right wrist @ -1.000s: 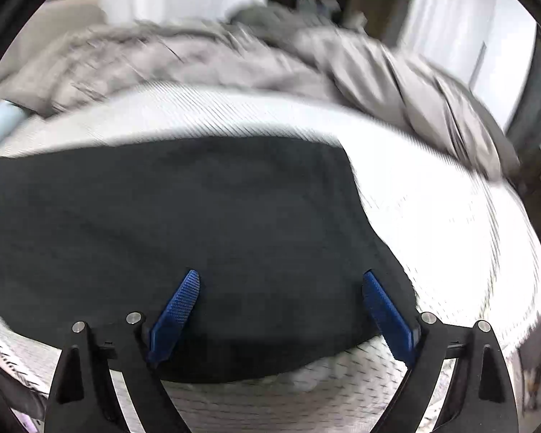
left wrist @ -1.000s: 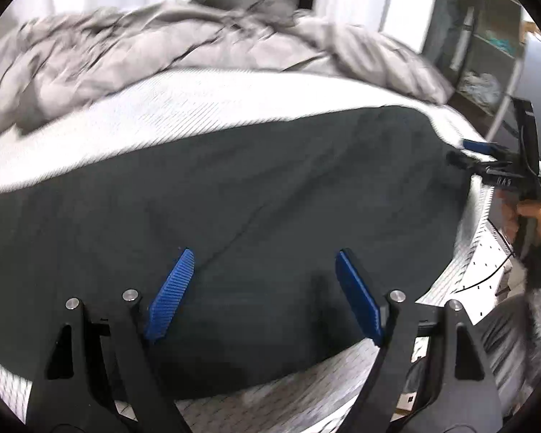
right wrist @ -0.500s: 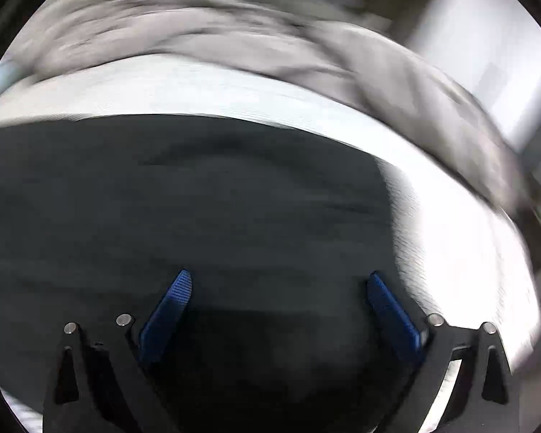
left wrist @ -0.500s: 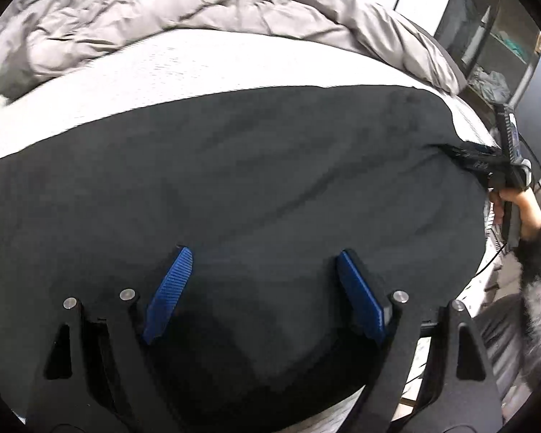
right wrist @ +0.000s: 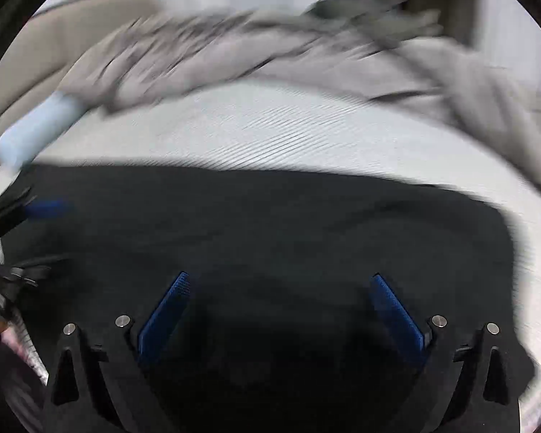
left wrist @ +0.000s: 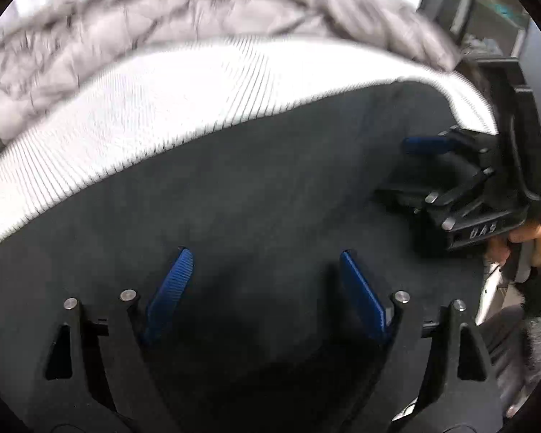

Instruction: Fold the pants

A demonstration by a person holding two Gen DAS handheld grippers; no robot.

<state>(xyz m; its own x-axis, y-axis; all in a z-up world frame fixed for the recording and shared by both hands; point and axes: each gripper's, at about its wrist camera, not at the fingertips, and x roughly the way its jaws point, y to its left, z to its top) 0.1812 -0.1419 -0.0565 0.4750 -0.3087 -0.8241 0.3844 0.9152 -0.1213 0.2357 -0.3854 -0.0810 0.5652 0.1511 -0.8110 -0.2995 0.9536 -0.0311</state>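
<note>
The black pants lie spread flat across the white ribbed mattress and fill the lower half of both views, also in the right wrist view. My left gripper is open, its blue pads low over the cloth with nothing between them. My right gripper is open too, low over the pants near their right end. In the left wrist view the right gripper shows at the right, over the cloth. In the right wrist view the left gripper's blue fingertip shows at the far left edge.
A rumpled grey duvet is heaped along the far side of the bed, also in the right wrist view. A pale blue roll lies at the far left. Shelves stand beyond the bed's right end.
Both grippers have dropped low over the pants and drawn closer together. The right gripper now looms larger in the left wrist view. Both stay open.
</note>
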